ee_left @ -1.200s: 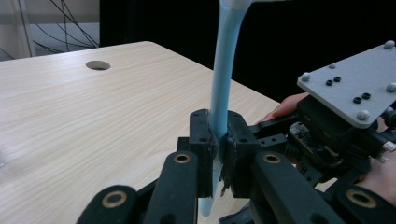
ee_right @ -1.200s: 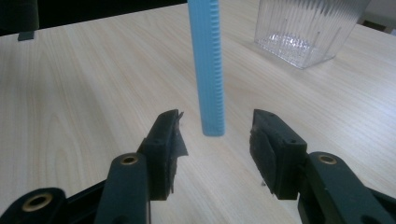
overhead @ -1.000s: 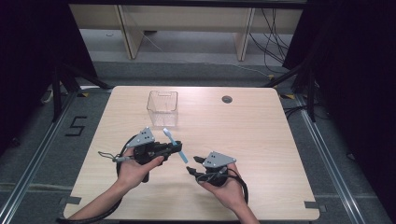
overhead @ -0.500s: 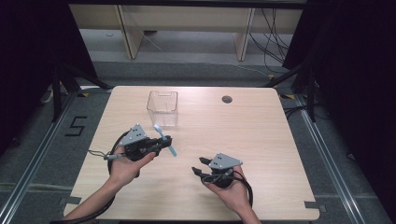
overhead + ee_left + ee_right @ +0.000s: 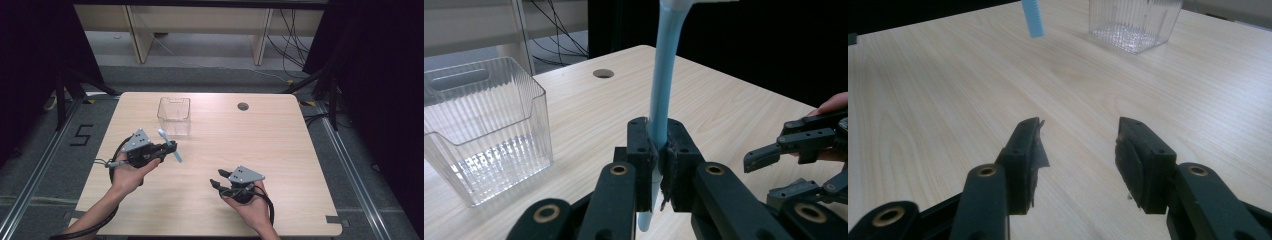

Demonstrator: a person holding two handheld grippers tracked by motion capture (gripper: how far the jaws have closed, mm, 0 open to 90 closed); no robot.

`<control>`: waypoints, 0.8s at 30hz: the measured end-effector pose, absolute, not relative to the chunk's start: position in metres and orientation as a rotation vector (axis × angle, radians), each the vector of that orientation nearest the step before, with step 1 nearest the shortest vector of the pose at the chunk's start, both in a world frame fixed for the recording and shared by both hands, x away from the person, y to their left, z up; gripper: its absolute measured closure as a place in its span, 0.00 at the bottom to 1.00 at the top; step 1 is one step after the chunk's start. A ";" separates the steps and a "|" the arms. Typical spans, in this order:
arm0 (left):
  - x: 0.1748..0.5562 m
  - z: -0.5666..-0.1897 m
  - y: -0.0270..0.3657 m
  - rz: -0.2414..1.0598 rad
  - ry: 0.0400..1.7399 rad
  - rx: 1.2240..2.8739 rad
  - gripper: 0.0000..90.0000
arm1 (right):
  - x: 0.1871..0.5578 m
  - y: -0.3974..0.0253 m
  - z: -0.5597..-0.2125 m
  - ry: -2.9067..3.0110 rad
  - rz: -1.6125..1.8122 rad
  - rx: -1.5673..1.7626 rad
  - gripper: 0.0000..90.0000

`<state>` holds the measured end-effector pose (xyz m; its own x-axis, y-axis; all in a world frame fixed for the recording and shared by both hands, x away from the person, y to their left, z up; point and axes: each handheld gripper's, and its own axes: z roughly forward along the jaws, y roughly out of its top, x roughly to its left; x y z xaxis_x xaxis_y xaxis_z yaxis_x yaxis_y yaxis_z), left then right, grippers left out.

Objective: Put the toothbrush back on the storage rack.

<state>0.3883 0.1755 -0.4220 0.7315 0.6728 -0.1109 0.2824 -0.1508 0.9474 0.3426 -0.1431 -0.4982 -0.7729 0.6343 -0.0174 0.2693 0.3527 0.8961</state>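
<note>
A light blue toothbrush-like stick point(image 5: 171, 148) is clamped in my left gripper point(image 5: 166, 148), which is shut on its handle above the table's left half. In the left gripper view the stick point(image 5: 663, 75) rises straight up from between the jaws of the left gripper point(image 5: 658, 146). Its ribbed blue end point(image 5: 1031, 18) hangs into the top of the right gripper view. My right gripper point(image 5: 216, 184) is held open and empty over the near middle of the table; its jaws stand apart above bare wood point(image 5: 1078, 150). It also shows at the right of the left gripper view point(image 5: 794, 162).
A clear ribbed plastic container point(image 5: 174, 115) stands empty and upright just beyond the left gripper, also seen as a container point(image 5: 479, 125) and a container point(image 5: 1133, 22). A round cable hole point(image 5: 243, 106) sits at the table's far middle. Floor rails flank the table.
The two grippers have drawn apart. The left one carried the blue stick leftward and a little toward the container; the right one slid slightly right, still open.
</note>
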 end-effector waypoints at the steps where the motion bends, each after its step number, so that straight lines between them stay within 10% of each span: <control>1: 0.388 -0.422 0.175 0.406 0.760 1.737 0.92 | 0.343 -0.143 -0.498 2.259 1.393 0.794 0.59; 24: 0.401 -0.419 0.186 0.487 0.782 1.740 0.92 | 0.340 -0.148 -0.506 2.218 1.429 0.842 0.59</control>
